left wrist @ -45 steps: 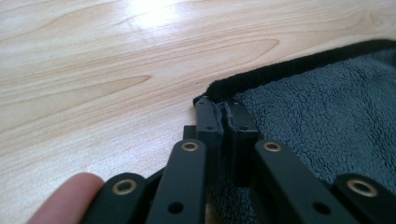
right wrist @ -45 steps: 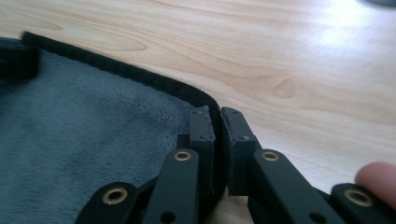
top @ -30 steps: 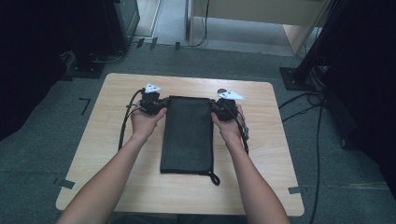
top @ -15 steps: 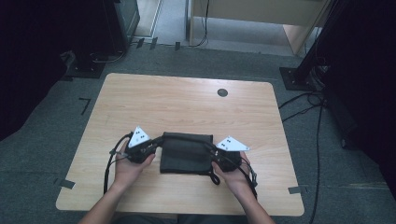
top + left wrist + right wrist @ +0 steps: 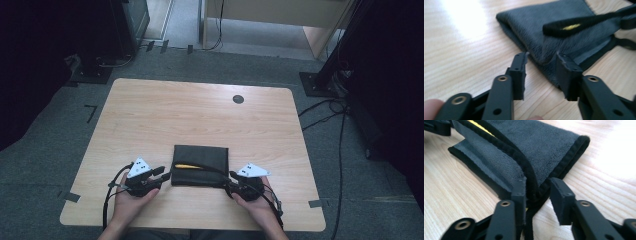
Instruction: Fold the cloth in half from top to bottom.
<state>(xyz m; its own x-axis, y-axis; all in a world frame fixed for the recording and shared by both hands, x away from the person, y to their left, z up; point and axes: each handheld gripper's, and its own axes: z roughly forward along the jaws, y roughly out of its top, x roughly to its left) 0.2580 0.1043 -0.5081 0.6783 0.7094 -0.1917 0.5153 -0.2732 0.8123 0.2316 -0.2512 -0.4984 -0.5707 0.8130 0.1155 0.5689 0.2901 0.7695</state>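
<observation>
Folded cloth (image 5: 200, 165) lies at the near middle of the table (image 5: 200, 115). Left gripper (image 5: 162, 173) and right gripper (image 5: 231, 187) sit at its near corners, jaws just opened, apart, corners between them unpinched. Back straight out, low, without dragging the fold. A second ago the cloth lay long, unfolded, grippers at its far end.

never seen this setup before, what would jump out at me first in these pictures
A dark folded cloth lies near the front edge of the light wooden table, with a yellow mark along its black trim. A hand-held tool sits at each near corner, the left tool and the right tool. Both have just been opening, so the cloth's corners lie between parted jaws, no longer pinched.
</observation>
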